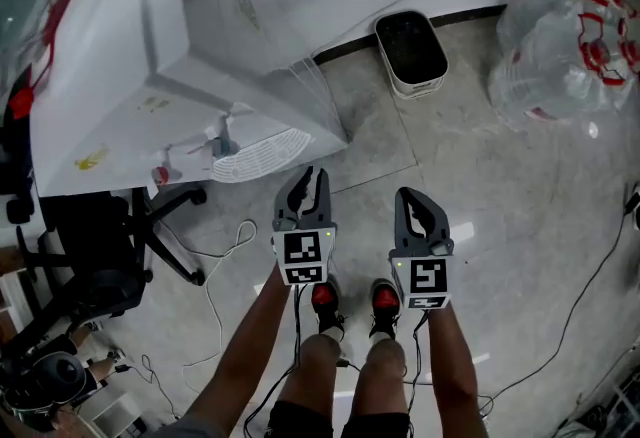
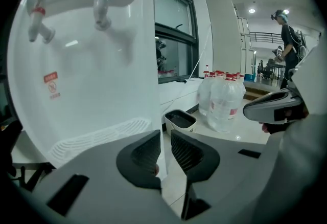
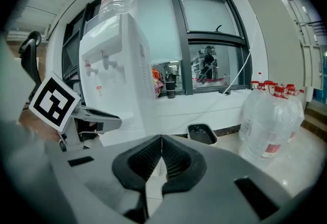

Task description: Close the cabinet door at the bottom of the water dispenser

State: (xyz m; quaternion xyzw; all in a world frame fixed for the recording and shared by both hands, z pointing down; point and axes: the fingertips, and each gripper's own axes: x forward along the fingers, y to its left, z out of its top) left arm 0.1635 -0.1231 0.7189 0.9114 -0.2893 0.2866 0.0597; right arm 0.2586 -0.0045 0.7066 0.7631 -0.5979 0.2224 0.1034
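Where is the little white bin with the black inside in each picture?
Head view: the small white bin with a black inside is top middle, by the wall.
Left gripper view: just below centre.
Right gripper view: below centre, slightly right.
Shared landmark: clear plastic water jugs, right of it everywhere.

Head view steeply down above the water dispenser (image 1: 110, 66), left gripper view close before its front, right gripper view farther back, both sharing bin (image 3: 204, 139), bottles (image 3: 271, 120).

I stand on the grey tiled floor (image 1: 500, 216). Directly on it: the white water dispenser (image 1: 200, 46), a small bin (image 1: 411, 51), clear water jugs (image 1: 565, 36), an office chair (image 1: 110, 236), loose cables (image 1: 225, 266).
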